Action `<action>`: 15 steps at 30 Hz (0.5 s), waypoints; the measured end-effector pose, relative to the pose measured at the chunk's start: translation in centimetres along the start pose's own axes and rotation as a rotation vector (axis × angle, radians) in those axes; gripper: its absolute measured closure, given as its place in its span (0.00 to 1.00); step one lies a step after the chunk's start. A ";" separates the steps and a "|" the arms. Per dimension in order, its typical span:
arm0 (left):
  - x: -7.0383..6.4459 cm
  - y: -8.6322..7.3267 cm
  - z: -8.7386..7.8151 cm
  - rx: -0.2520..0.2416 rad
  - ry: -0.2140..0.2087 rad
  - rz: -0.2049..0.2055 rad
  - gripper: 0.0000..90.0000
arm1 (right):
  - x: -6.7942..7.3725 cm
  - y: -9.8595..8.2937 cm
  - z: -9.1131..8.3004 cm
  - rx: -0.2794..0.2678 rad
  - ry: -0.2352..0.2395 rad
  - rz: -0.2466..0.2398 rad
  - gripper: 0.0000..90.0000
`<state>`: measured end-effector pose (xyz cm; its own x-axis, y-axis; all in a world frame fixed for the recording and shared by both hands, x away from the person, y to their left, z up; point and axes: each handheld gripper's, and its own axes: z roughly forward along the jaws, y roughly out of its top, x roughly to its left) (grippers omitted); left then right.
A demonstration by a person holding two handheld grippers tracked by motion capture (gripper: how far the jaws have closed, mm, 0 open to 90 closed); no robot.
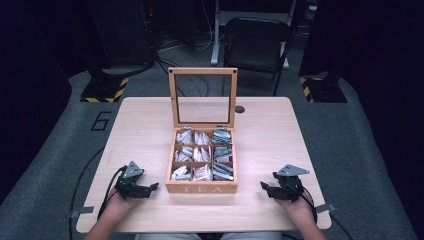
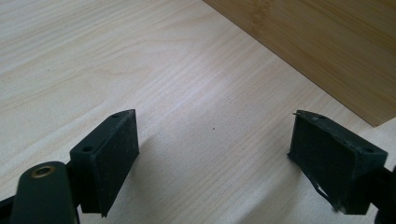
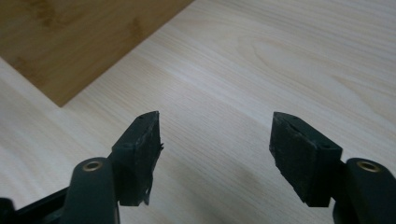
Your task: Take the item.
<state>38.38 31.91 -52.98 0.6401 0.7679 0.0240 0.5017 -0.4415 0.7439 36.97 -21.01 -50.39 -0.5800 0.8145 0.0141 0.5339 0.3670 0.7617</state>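
Observation:
A wooden tea box (image 1: 201, 189) marked TEA stands in the middle of the table, its glass-paned lid (image 1: 202, 96) raised upright. Its compartments hold several paper tea bags (image 1: 202, 172). My left gripper (image 1: 154, 187) rests on the table to the left of the box, open and holding nothing. My right gripper (image 1: 264, 186) rests to the right of the box, also open and holding nothing. In the left gripper view the jaws stand wide apart (image 2: 212, 156) over bare wood, with the box wall (image 2: 327, 46) ahead. In the right gripper view the jaws (image 3: 215, 140) are likewise apart near the box wall (image 3: 70, 42).
The light wooden table (image 1: 145, 130) has a small dark round thing (image 1: 240, 109) near its far edge. A folding chair (image 1: 256, 40) stands behind the table. Hazard-striped stand bases (image 1: 102, 90) sit on the floor at the far left and right.

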 end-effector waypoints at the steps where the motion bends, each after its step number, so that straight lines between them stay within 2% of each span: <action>1: -0.1 0.0 0.0 -0.001 -0.002 -0.006 0.17 | 0.1 0.3 -0.2 0.002 -0.002 -0.005 0.39; 5: -0.1 0.0 0.0 0.005 -0.005 -0.007 0.17 | 0.5 1.7 -1.7 -0.029 -0.020 -0.052 0.40; 8: 0.0 0.0 -0.1 0.015 -0.011 0.001 0.17 | 0.8 2.3 -2.7 -0.037 -0.021 -0.055 0.42; 12: 0.0 0.0 -0.1 0.014 -0.016 -0.003 0.17 | 1.0 3.0 -3.8 -0.059 0.000 -0.072 0.47; 13: 0.0 0.0 -0.1 0.015 -0.015 -0.002 0.17 | 1.3 3.7 -4.6 -0.080 0.006 -0.100 0.50; 15: 0.1 0.0 -0.1 0.013 -0.012 0.005 0.17 | 1.4 4.1 -4.8 -0.085 0.011 -0.104 0.51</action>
<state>38.42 32.00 -52.89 0.6493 0.7603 0.0197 0.5058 -0.4511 0.7353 35.35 -20.53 -44.17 -0.6364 0.7689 -0.0617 0.4165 0.4099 0.8115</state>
